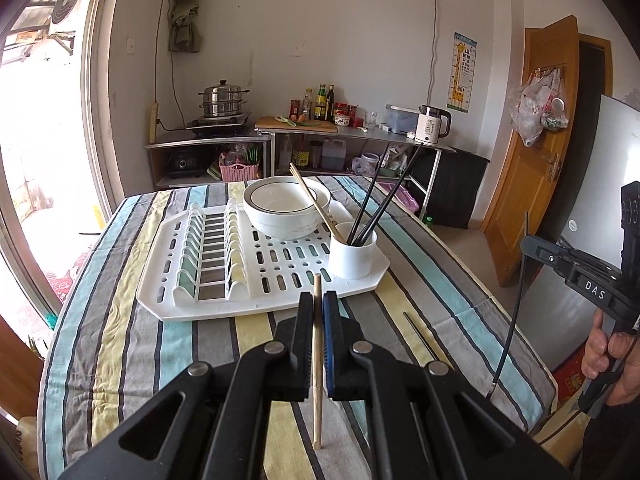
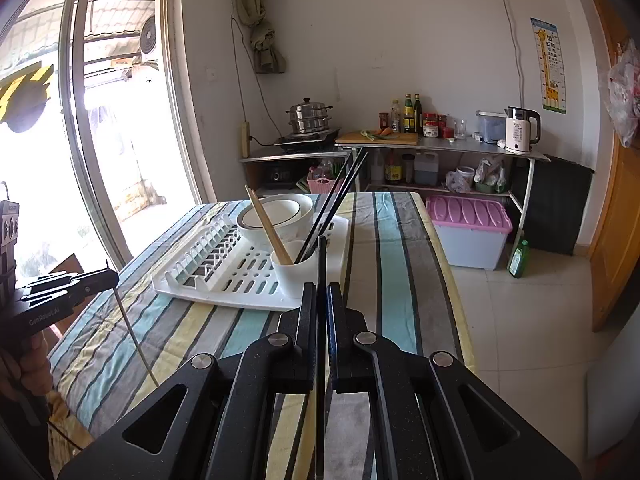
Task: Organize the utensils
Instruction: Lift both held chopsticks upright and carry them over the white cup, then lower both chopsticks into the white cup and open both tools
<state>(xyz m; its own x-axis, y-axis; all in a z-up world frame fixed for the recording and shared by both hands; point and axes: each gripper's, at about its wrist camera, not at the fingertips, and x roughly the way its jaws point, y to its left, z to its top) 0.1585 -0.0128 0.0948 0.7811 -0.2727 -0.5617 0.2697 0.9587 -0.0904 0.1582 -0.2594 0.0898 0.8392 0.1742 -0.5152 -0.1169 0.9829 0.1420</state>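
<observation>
while both fingers pinch chopsticks, left wooden chopstick [image 1: 317, 360], right black chopstick [image 2: 321, 320], cup [image 1: 353, 254] between, bowl [image 1: 286, 212] behind

A stainless steel steamer pot [image 1: 222, 98] sits on a burner far ahead and left of the tongs. A white electric kettle [image 1: 431, 124] stands on the metal shelf unit [image 1: 360, 134] ahead to the right, beside glass sauce bottles [image 1: 325, 102]. A pink-lidded plastic storage bin [image 2: 469, 232] rests on the tiled floor, ahead and right, before an orange wooden door [image 1: 534, 152].
</observation>
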